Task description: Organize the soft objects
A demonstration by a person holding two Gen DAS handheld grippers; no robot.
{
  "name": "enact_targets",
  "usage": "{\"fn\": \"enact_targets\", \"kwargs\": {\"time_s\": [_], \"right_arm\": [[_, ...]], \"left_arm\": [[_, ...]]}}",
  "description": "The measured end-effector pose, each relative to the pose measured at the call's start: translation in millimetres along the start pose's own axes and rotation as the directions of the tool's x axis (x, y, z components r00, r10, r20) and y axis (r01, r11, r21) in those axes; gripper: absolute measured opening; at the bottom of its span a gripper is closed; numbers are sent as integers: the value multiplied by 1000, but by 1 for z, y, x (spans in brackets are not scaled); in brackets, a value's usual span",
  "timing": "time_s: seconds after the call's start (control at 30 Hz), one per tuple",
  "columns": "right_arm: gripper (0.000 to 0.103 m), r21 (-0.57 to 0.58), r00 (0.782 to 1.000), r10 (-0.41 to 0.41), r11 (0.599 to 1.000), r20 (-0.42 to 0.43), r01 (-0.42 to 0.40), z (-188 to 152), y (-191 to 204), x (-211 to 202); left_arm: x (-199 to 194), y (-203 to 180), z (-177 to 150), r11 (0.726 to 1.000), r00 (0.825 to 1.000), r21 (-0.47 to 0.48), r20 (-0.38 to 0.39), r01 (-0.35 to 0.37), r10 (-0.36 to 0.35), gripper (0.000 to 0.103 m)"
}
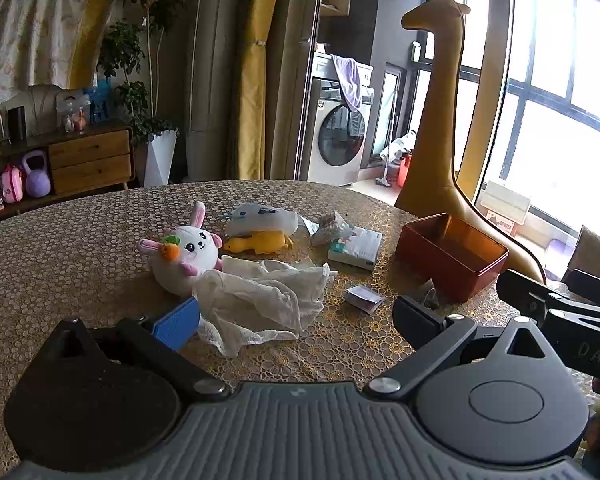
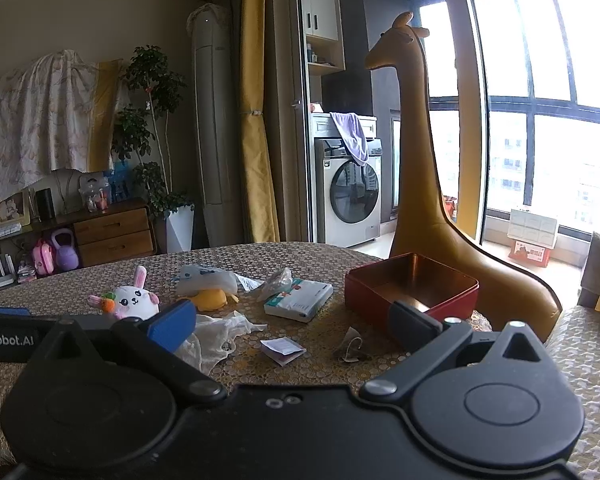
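Observation:
A white bunny plush [image 1: 188,252] [image 2: 134,300] lies on the round table, with a yellow duck toy [image 1: 258,243] [image 2: 211,299] under a white pouch [image 1: 260,218] [image 2: 206,278] behind it. A white gauze cloth [image 1: 260,300] [image 2: 220,334] lies in front. An open red tin box [image 1: 450,256] [image 2: 412,290] stands at the right. My left gripper [image 1: 296,316] is open and empty just over the cloth's near edge. My right gripper [image 2: 292,326] is open and empty above a small paper packet [image 2: 282,350] [image 1: 364,298].
A tissue pack [image 1: 354,247] [image 2: 298,300] and a crumpled clear wrapper [image 1: 332,226] [image 2: 276,282] lie mid-table. A tea bag [image 2: 350,350] lies by the box. A tall giraffe figure [image 1: 440,120] [image 2: 424,168] stands behind the table edge at the right.

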State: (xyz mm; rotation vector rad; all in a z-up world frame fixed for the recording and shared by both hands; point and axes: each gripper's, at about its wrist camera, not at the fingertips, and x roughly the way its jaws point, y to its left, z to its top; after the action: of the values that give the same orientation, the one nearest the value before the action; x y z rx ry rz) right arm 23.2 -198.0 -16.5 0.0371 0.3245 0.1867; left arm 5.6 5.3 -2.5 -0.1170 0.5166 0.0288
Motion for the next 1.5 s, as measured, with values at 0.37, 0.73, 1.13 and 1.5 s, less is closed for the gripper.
{"fn": "enact_targets", "kwargs": {"time_s": [0.37, 0.73, 1.13, 1.5], "right_arm": [[102, 3, 1000, -5, 1000, 5, 5, 2, 0, -3], [102, 4, 1000, -11, 1000, 6, 11, 2, 2, -7], [102, -4, 1000, -21, 1000, 7, 21, 2, 2, -10], [102, 7, 1000, -14, 1000, 12, 13, 0, 2, -3]], "left_arm": [[-4, -1, 1, 1000, 1000, 4, 0, 6, -6, 103], [-8, -4, -1, 1000, 1000, 7, -1, 14, -14, 103], [-5, -6, -3, 999, 999, -4, -11, 48, -48, 103], [-2, -3, -1, 999, 998, -4, -9, 54, -54, 103]]}}
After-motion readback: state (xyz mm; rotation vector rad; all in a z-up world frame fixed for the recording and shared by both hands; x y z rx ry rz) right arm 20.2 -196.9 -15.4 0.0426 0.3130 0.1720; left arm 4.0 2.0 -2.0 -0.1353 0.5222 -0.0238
